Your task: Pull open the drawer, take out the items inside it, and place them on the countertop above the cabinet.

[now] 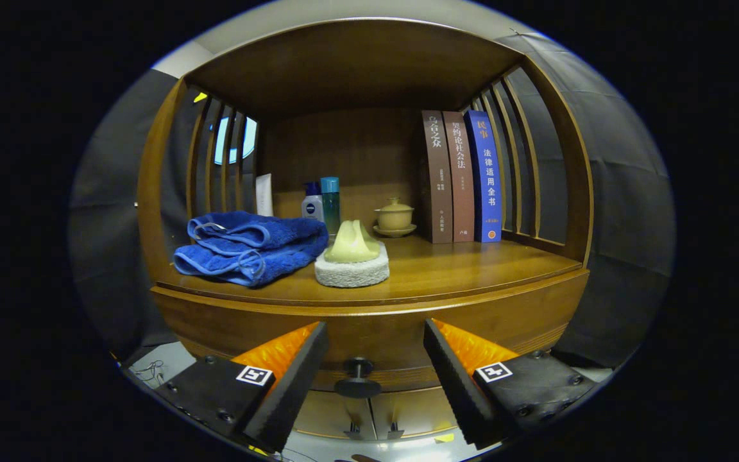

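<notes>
Your fingers (376, 378) stand spread wide at the bottom of the frame, gripping nothing, with the dark round drawer knob (357, 378) in the gap between them and untouched by either one. The knob sits on the front of the wooden drawer (369, 337), which is closed, just under the curved front edge of the tabletop (472, 269) at mid-frame. On that tabletop, left of centre, a folded blue towel (251, 247) lies beside a white sponge (351, 273) with a pale yellow-green piece (351, 244) resting on top of it. Behind these, near the back panel, stand two bottles (321, 202), and to their right a small lidded teacup on a saucer (395, 217). Three books (462, 176) stand upright at centre right, by the slatted side (517, 160) of the cabinet. What lies inside the drawer cannot be seen.
</notes>
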